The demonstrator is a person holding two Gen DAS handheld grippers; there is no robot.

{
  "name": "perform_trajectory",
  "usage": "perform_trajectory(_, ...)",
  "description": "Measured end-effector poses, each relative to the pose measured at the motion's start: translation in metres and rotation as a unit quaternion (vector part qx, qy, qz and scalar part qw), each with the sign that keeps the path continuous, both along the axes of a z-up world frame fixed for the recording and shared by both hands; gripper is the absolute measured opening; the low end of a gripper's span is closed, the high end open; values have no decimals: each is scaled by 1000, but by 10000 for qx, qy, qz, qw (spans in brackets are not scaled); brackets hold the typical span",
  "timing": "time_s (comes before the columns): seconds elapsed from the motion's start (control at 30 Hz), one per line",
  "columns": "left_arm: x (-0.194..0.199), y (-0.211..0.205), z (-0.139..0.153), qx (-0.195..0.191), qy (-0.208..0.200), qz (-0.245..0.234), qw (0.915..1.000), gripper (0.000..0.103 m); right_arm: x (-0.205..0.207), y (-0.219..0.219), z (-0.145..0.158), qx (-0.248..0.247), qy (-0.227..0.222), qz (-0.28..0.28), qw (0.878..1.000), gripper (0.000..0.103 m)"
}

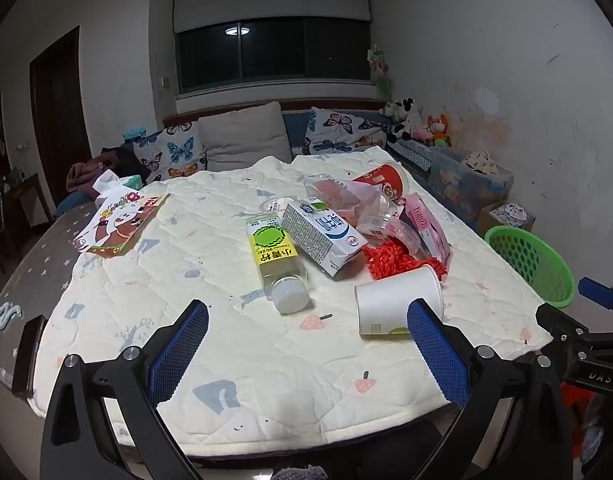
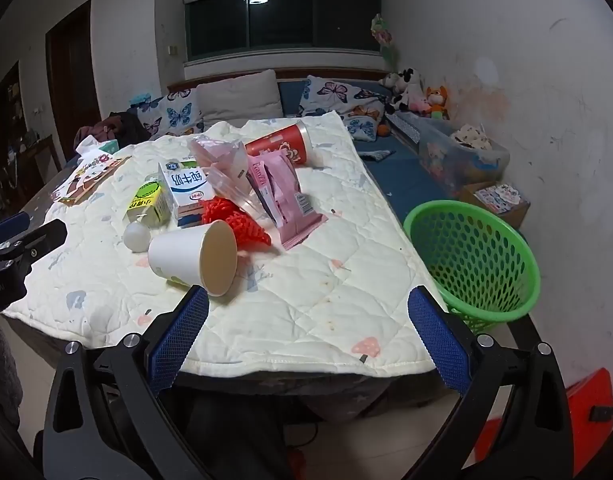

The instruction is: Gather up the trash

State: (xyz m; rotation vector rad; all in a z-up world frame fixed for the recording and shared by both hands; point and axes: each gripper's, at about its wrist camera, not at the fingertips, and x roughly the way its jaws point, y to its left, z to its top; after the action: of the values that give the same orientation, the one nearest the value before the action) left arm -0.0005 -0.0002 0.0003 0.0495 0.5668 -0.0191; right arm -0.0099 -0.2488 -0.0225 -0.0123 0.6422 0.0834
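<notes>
You held the left gripper (image 1: 306,344) and right gripper (image 2: 308,332) over the quilted worktop (image 2: 314,280), jaws spread wide and empty. The trash, with the paper cup (image 2: 192,256) nearest, lay untouched; the green basket (image 2: 474,256) waited beside the worktop's edge. Next likely called for closing on that cup.

Red object (image 2: 546,420) at floor level — cut off, unidentifiable.

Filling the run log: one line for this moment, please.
left gripper: open, empty | right gripper: open, empty | paper cup: lying on quilt | green basket: empty
</notes>
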Motion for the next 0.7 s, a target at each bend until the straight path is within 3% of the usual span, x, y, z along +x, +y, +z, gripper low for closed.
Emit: perform_trajectory(0.7,2,-8,2,-55,46,-58,10000,97,-1,-4,4,-13,-117,-95,9999,99)
